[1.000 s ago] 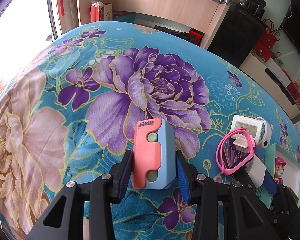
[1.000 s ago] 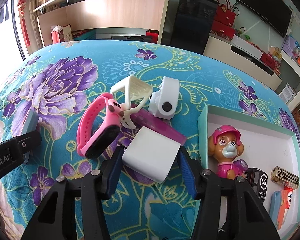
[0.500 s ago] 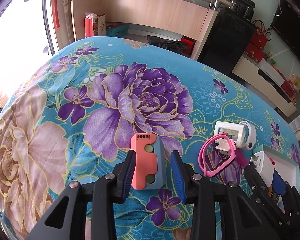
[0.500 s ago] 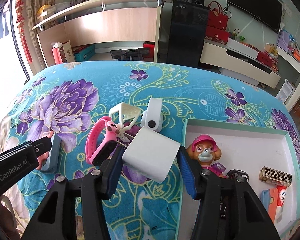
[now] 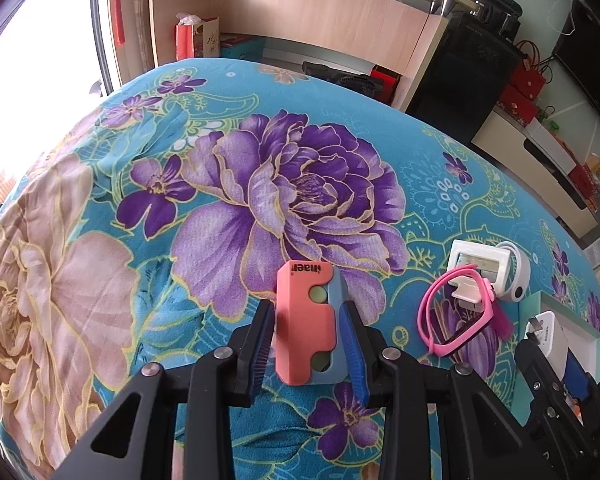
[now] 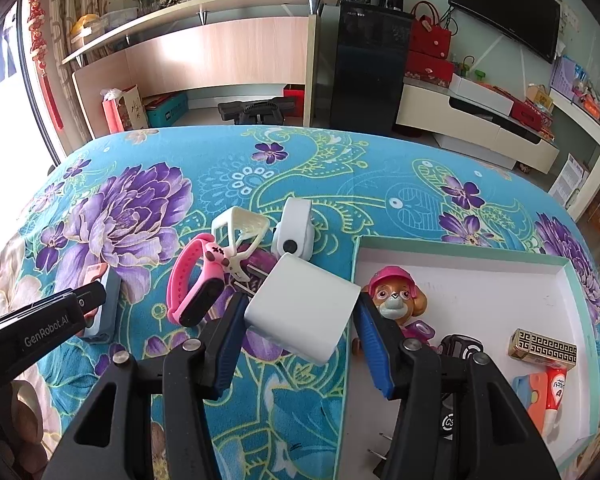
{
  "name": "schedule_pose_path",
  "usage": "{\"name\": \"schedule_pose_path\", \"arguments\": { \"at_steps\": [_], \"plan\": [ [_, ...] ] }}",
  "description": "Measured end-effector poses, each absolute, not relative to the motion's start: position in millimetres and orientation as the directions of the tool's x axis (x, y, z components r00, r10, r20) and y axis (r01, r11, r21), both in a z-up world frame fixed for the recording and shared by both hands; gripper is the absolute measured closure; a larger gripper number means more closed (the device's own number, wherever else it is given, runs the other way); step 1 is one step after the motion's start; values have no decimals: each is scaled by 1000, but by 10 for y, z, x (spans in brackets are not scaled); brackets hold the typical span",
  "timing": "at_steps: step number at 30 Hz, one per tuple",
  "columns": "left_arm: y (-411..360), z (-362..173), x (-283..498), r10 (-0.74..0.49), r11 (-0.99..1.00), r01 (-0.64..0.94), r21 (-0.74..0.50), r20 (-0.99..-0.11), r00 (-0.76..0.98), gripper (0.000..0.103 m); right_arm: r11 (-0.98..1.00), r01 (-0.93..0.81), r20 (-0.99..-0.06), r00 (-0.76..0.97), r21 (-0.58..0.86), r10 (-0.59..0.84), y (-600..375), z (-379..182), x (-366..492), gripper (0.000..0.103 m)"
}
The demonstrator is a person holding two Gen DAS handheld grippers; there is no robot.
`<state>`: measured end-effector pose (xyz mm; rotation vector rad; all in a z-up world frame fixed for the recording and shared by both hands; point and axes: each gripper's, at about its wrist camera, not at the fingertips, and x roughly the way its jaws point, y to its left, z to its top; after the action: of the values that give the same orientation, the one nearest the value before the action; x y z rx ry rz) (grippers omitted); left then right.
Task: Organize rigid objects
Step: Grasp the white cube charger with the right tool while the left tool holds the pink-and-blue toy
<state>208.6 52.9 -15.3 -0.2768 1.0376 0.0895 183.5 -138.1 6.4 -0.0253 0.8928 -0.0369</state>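
The right gripper (image 6: 300, 312) clamps a white charger (image 6: 302, 312) just left of the tray (image 6: 480, 252) rim, so it is the nearer hand; farther left of the tray, the left gripper (image 5: 306, 336) grips an upright pink-blue block (image 5: 306, 322)

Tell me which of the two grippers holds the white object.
The right gripper holds the white charger block; the left gripper holds a pink-and-blue block.

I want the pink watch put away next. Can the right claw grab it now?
Probably not yet. The right claw is already shut on the white charger, so it is full. The pink watch lies uncovered just left of it.
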Motion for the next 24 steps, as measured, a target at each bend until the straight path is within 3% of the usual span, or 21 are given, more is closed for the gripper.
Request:
{"name": "schedule_pose_path", "arguments": {
  "at_steps": [3, 4, 19, 24],
  "plan": [
    [530, -173, 2106, -49, 964, -201, -173, -861, 506, 42, 999, 20, -779, 625, -38, -42, -1378, 57, 1834, 48],
    [529, -180, 2110, -55, 964, -198, -179, -860, 508, 40, 999, 20, -779, 625, -38, -42, -1379, 59, 1834, 48],
    [295, -409, 2268, 78, 985, -174, -6, -878, 473, 40, 999, 24, -791, 611, -38, -45, -1385, 12, 1849, 48],
    [287, -412, 2272, 85, 985, -175, 1, -877, 473, 41, 999, 31, -795, 605, -31, -44, -1419, 1, 1855, 48]
  ]
}}
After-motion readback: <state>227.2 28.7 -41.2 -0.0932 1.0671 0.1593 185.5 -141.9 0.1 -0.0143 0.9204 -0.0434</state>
